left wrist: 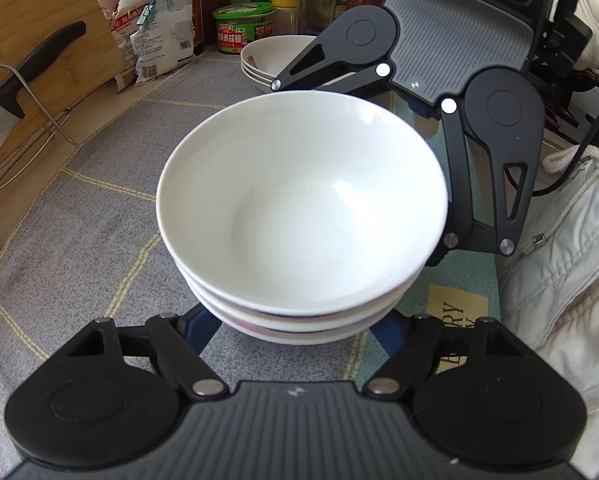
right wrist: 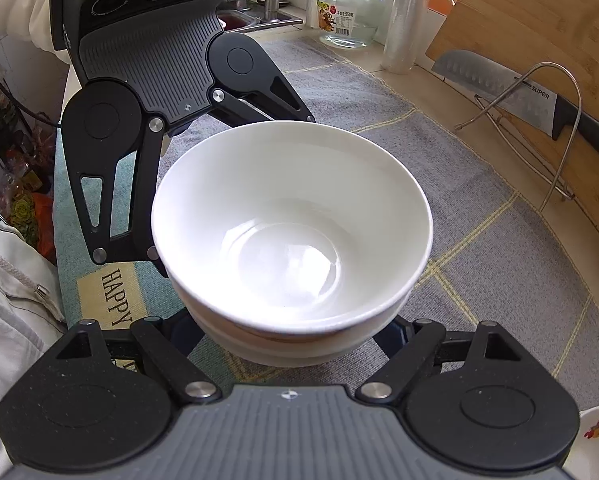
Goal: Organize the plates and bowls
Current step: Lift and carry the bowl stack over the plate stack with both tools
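Now: stacking bowls | both grippers, left gripper [left wrist: 295,332] and right gripper [right wrist: 291,340], flank bowl stack [left wrist: 299,216] | grip undeterminable, fingertips hidden | next: steady joint lift.

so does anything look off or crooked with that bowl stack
Slightly. The top bowl sits a little off-centre on the stacked bowls beneath, so its rim overhangs more on one side. Nothing looks chipped or spilled. A cleaver lies across a wire rack close by.
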Tool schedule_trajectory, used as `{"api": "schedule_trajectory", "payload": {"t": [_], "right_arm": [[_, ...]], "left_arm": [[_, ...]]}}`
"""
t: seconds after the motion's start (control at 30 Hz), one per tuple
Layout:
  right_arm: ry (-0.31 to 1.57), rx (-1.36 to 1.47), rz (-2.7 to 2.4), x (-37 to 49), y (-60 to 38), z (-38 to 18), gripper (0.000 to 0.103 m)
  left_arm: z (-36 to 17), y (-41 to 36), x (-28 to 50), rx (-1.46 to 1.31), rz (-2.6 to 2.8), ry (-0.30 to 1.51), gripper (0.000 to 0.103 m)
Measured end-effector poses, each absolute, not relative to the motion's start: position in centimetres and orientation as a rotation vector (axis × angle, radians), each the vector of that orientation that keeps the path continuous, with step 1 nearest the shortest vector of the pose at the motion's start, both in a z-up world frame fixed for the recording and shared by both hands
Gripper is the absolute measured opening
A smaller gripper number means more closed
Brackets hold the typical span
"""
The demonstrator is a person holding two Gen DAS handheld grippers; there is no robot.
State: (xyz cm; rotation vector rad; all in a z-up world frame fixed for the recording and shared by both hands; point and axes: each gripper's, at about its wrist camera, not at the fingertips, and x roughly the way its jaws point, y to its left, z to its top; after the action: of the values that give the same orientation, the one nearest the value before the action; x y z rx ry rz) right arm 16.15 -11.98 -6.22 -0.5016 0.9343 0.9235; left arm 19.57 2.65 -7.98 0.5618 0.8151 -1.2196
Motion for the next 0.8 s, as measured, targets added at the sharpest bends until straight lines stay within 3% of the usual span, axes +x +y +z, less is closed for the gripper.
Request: {"api": "schedule_trajectory", "payload": {"t": [0.27,0.8], "right_arm": [[0.920,-0.511,0.932,15.9,-14.6,-4.0,0.089],[0.893,-0.560,0.868,17.0,-26.7,-1.4,0.089]], "left_arm": [[-6.1,0.6,19.4,0.566,-1.199,0.818,0.079],[-3.2,-11.9,20.6,0.585,-1.217,0.758,0.079]]}}
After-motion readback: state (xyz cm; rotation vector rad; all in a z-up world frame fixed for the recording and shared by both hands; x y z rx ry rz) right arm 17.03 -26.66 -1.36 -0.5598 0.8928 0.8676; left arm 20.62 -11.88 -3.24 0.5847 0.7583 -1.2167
